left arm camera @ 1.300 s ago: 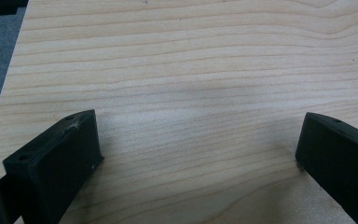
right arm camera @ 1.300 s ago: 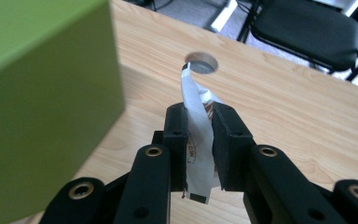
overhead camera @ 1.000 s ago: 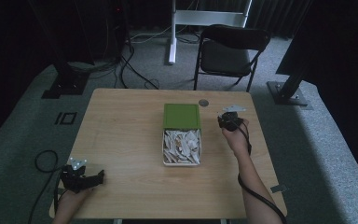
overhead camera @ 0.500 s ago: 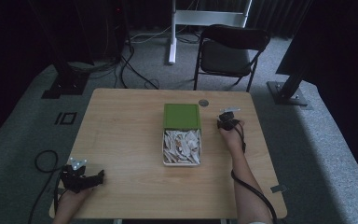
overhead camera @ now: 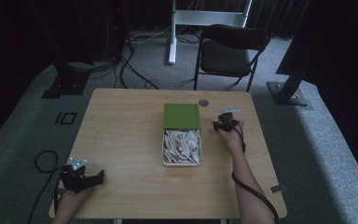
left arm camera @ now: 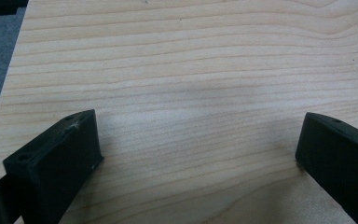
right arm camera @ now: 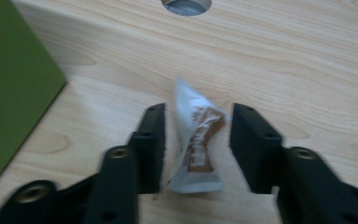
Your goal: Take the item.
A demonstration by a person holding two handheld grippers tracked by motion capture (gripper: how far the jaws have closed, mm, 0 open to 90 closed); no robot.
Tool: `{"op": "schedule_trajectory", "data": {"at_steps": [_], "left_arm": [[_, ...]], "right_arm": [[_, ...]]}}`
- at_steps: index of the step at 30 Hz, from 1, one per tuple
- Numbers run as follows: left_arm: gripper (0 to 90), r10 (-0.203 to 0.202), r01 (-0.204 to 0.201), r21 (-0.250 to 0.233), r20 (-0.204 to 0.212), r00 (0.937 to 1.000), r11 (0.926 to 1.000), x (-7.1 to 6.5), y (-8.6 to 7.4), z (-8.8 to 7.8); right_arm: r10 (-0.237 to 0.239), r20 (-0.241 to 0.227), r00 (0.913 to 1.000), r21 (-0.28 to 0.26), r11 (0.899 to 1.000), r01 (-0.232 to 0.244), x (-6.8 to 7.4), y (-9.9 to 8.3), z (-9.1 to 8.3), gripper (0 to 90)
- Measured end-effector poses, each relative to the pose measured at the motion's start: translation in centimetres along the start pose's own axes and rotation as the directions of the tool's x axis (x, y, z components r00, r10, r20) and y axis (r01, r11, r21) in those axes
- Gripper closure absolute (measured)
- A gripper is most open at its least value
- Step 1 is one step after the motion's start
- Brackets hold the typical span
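The right gripper [right arm camera: 198, 144] points down at the worktop [overhead camera: 121, 135], just beside the box. Its jaws have just been opening, and now they stand a little apart. A small white and brown packet [right arm camera: 196, 144] sits between them. It leans against the left jaw, but the pads do not press on it from both sides. I think the packet is being let go here, on the bare wood.

Right next to it is the green lid [right arm camera: 9, 88] of the box [overhead camera: 182, 161]. From the high view, the open part of the box is heaped with many more white packets. A small round hole [overhead camera: 203, 102] is in the worktop just past the lid.

The left gripper [overhead camera: 81, 178] rests far away, near the front left corner of the worktop. Its jaws are spread wide and there is only bare wood between them.

So one packet looks to be out of the box and set down. I see a second small white thing [overhead camera: 230, 111] by the right gripper, but it is too small to tell what it is. The box is nearly full, so most of the work looks to be left.
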State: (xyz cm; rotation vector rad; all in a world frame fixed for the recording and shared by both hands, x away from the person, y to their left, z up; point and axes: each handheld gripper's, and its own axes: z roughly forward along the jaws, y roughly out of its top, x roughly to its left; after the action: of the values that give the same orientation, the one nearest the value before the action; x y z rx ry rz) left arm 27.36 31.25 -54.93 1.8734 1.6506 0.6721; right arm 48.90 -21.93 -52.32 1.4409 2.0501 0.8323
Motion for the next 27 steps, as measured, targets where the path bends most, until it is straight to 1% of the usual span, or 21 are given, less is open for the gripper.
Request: {"op": "schedule_trajectory", "data": {"at_steps": [2,4,8,10,13,15,17,20,22,26,27], "left_arm": [[0.7,-0.001,0.001,-0.001,0.000,1.0000,1.0000,0.0,0.0,0.0],[0.7,0.000,0.000,0.000,0.000,1.0000,1.0000,0.0,0.0,0.0],[0.7,0.000,0.000,0.000,0.000,1.0000,1.0000,0.0,0.0,0.0],[0.7,0.000,0.000,0.000,0.000,1.0000,1.0000,0.0,0.0,0.0],[0.7,-0.002,0.002,-0.001,0.000,1.0000,1.0000,0.0,0.0,0.0],[0.7,-0.001,0.001,-0.001,0.000,1.0000,1.0000,0.0,0.0,0.0],[0.7,0.000,0.000,0.000,0.000,1.0000,1.0000,0.0,0.0,0.0],[0.7,0.000,0.000,0.000,0.000,1.0000,1.0000,0.0,0.0,0.0],[0.7,0.000,0.000,0.000,0.000,1.0000,1.0000,0.0,0.0,0.0],[0.7,0.000,0.000,0.000,0.000,1.0000,1.0000,0.0,0.0,0.0],[0.7,0.000,0.000,0.000,0.000,1.0000,1.0000,0.0,0.0,0.0]], "right_arm": [[0.012,-0.017,0.9998,-0.003,1.000,-0.012,-0.1,-0.1,-0.4,49.1],[0.032,-0.018,0.9993,-0.020,0.999,-0.033,-0.3,-0.3,-1.0,43.5],[0.057,-0.023,0.9981,-0.036,0.998,-0.057,-0.8,-0.8,-2.1,35.4],[0.045,-0.019,0.9988,-0.037,0.998,-0.046,-1.1,-1.2,-2.5,32.9],[0.068,-0.025,0.9973,-0.045,0.997,-0.070,-1.5,-1.7,-3.1,28.5],[0.079,-0.020,0.9966,-0.044,0.996,-0.080,-1.7,-2.1,-3.5,23.5],[0.102,-0.025,0.9944,-0.050,0.993,-0.104,-1.8,-2.5,-3.9,19.3],[0.110,-0.013,0.9939,-0.058,0.992,-0.110,-1.9,-3.1,-4.4,17.7],[0.122,-0.012,0.9924,-0.067,0.990,-0.123,-2.0,-3.5,-4.9,17.7],[0.127,-0.014,0.9918,-0.070,0.989,-0.128,-2.0,-4.4,-5.6,17.3],[0.131,-0.011,0.9913,-0.070,0.989,-0.132,-1.9,-4.7,-5.7,15.0]]}}
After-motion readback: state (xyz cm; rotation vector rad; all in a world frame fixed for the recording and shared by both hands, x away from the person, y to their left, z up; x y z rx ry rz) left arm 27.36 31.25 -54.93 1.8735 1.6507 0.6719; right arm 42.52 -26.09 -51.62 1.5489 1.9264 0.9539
